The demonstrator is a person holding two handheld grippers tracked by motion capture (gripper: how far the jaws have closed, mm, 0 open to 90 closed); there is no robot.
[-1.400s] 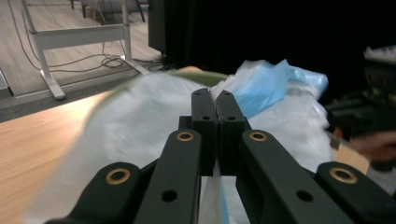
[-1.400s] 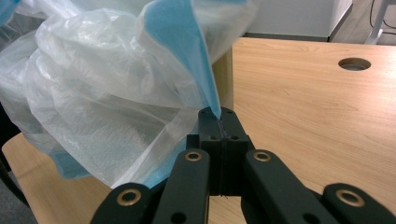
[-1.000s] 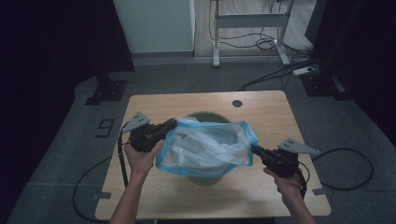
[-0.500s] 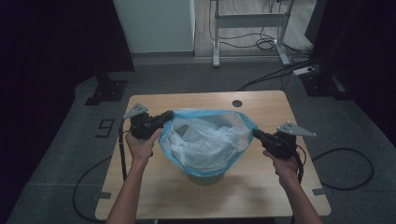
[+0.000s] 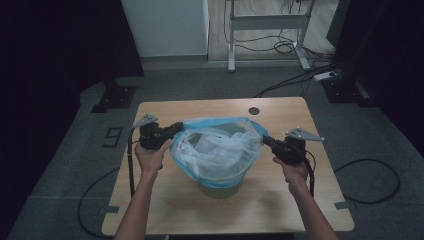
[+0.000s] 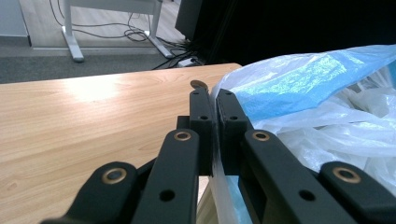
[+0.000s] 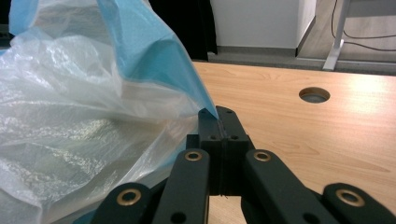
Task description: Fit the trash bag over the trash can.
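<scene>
High view: blue bag (image 5: 217,152) stretched mid-frame over a bin (image 5: 220,189), rim pinched by left tool (image 5: 176,128) and right tool (image 5: 265,140); bare worktop (image 5: 165,205) along lower edge.

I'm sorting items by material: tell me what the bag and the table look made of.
Bag: thin plastic film, translucent white with a blue rim, crinkled and glossy. Table: wood or wood-look laminate, pale grain, smooth satin sheen; which of the two is unclear.

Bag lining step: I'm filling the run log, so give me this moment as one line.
stage: bag spread over bin | left gripper: shut on bag rim | right gripper: shut on bag rim | table: bin only
</scene>
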